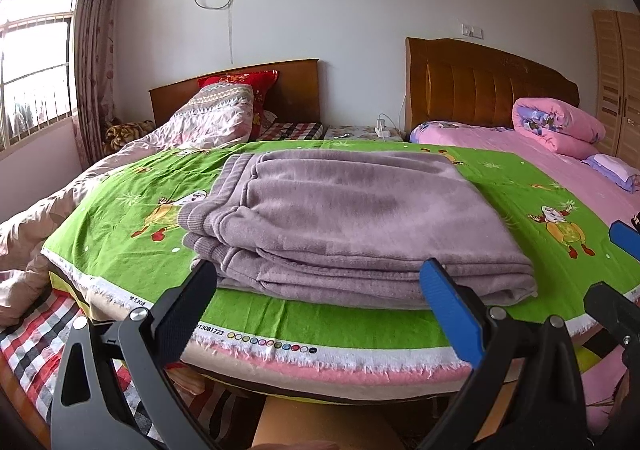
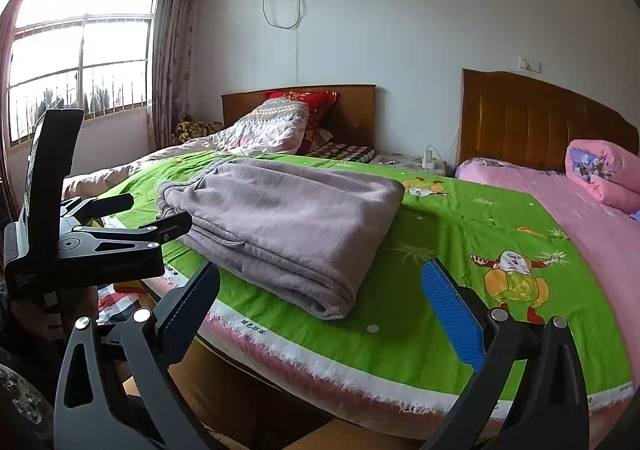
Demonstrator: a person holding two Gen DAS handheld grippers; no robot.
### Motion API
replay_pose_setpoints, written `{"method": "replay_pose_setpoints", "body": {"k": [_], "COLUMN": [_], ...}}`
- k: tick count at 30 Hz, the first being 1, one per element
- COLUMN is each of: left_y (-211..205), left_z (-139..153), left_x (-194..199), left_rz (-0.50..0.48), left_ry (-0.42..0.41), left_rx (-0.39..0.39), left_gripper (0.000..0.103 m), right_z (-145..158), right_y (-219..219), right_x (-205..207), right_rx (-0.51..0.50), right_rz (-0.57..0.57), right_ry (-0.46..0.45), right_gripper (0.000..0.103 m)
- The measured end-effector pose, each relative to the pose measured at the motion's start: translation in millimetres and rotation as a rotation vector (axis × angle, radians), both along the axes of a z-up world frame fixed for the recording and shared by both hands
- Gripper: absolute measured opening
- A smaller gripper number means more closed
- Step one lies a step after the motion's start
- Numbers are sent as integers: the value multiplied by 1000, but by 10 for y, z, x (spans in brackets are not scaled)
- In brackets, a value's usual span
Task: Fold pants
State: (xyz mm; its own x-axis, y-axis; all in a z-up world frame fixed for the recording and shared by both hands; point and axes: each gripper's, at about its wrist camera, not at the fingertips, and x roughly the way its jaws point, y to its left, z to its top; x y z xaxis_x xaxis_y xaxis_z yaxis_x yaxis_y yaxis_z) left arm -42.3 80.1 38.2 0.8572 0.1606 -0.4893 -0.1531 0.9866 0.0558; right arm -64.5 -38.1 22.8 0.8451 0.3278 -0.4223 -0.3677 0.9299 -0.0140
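Observation:
The mauve fleece pants (image 1: pixel 344 226) lie folded in a thick rectangle on a green cartoon-print cloth (image 1: pixel 120 234), waistband at the left. They also show in the right wrist view (image 2: pixel 288 222). My left gripper (image 1: pixel 320 282) is open and empty, its fingers just in front of the pants' near edge, apart from it. My right gripper (image 2: pixel 320 290) is open and empty, low at the pants' near right corner. The left gripper's body (image 2: pixel 100 246) shows at the left in the right wrist view. The right gripper's blue pad (image 1: pixel 624 238) shows at the right edge of the left wrist view.
The green cloth covers a raised board whose fringed front edge (image 1: pixel 320 358) faces me. Behind are a bed with a patterned quilt (image 1: pixel 208 118), a bed with a pink sheet and rolled pink quilt (image 1: pixel 560 126), a nightstand (image 1: pixel 360 132), and a window (image 2: pixel 80 58) on the left.

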Motion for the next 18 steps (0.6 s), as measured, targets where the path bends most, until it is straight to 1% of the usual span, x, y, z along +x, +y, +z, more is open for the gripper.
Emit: {"method": "replay_pose_setpoints", "body": {"k": [18], "left_y": [13], "left_z": [-6], "left_x": [-1], "left_rz": [-1], "left_ry": [2], "left_rx": [-1], "left_gripper": [102], "right_z": [-27], "right_y": [9], "right_x": [0], "right_rx": [2], "right_rz": [3], "right_ry": [14], "right_gripper": [98]}}
